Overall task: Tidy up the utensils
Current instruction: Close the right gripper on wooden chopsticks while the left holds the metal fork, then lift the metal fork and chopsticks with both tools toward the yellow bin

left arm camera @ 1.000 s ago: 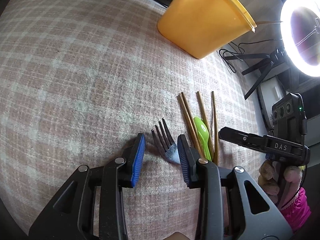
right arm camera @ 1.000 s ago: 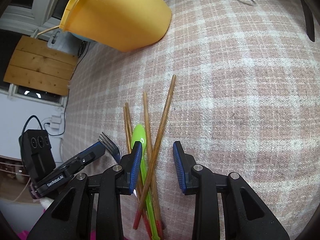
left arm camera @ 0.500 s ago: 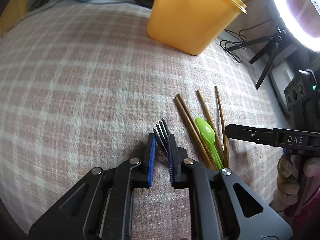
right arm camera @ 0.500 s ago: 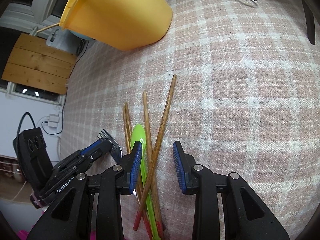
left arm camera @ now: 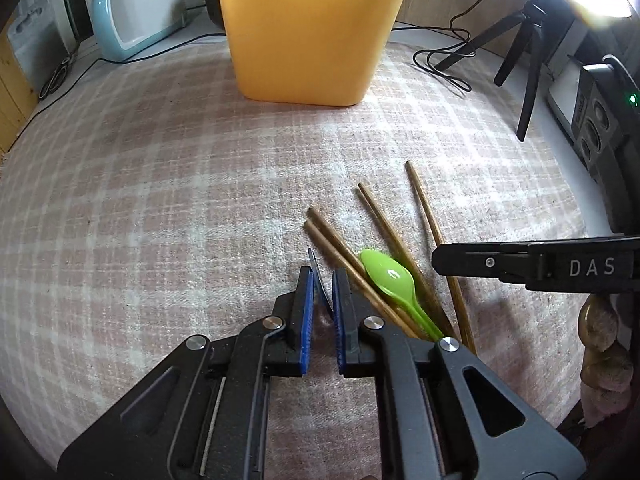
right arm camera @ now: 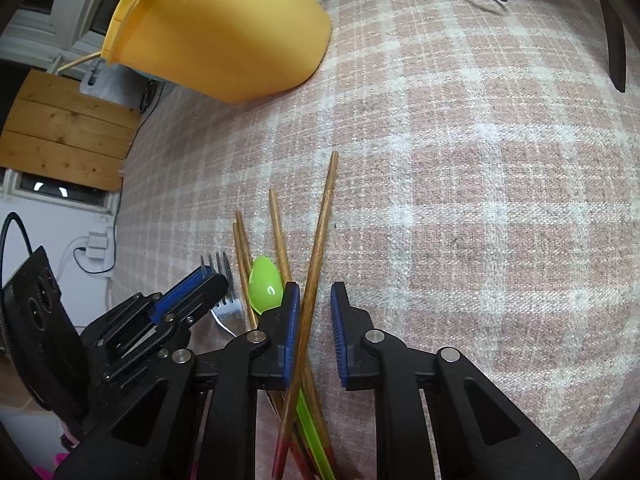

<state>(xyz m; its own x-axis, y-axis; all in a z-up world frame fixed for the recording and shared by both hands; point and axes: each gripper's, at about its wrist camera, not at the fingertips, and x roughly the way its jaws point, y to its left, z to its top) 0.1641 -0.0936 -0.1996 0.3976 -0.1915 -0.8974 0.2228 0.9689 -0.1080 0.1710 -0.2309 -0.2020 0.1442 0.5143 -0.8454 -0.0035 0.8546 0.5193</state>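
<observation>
Utensils lie bunched on the pink plaid cloth in front of you: a fork, a green spoon and four wooden chopsticks fanned around it. Your left gripper is pinching the fork; its blue pads have just closed on the fork's head, and from the left wrist you see the head edge-on, tilted between the pads, with the tines poking out past the fingertips. From the right wrist the same fork shows its tines clear of the cloth beside the spoon's bowl, the handle curving down behind. Your right gripper has just been narrowing around one chopstick, the one that crosses over the others at a slant. That stick rests against the left pad, while a gap still shows between it and the right pad, so the pinch is not complete. The spoon lies between the chopsticks, bowl pointing away from you, just beside the left gripper's right finger. The yellow bin stands upright at the far side of the cloth, well apart from the pile. A hand shows under the right gripper at the edge of the left wrist view
</observation>
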